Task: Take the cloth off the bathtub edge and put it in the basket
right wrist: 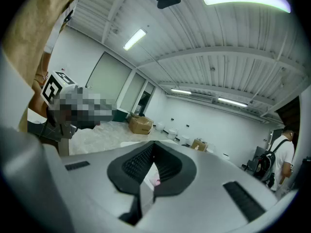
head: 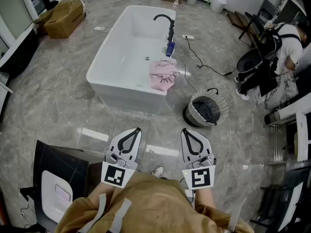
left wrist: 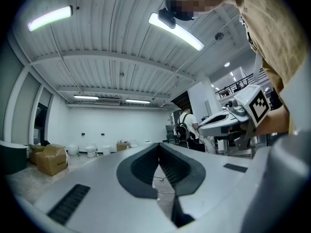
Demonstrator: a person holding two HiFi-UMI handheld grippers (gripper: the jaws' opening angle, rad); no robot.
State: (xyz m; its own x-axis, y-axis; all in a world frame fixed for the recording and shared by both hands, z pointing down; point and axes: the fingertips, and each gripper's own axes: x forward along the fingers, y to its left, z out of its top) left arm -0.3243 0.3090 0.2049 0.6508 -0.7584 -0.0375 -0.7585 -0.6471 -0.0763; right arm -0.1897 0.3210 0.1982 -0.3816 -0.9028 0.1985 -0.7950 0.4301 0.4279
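- Pink cloth (head: pixel 163 75) heaped in a crumpled bunch on the rim of the white bathtub (head: pixel 124 97), at its near right corner, just this side of the black faucet (head: pixel 165 22); one fold spilling over the outer wall.
- No clear pointing end. Longer stretch seemingly from the faucet side down toward the near rim, so running away from and toward the person rather than across.
- Well apart from both grippers, ahead of them across open floor, and roughly on the midline between the two. Neither plainly nearer.
- Basket (head: pixel 208 109) on the floor near the tub's near right corner, mouth upward, close to the cloth and on the right-hand side. Probably favours the right gripper for the carry.
- Left gripper (head: pixel 138 129) low and close to the body, aimed about level; jaws together tip to tip, nothing between them.
- Right gripper (head: pixel 184 129) alongside, tilted slightly down; jaws likewise closed and empty. In the right gripper view, a speck of pink far off past the tips, likely the cloth.
- Jaws to be parted before any pinch, then likely set across the heap's longer stretch.
- Further out: cardboard box (head: pixel 64 16) beyond the tub, a person (head: pixel 286 47) at the right edge.
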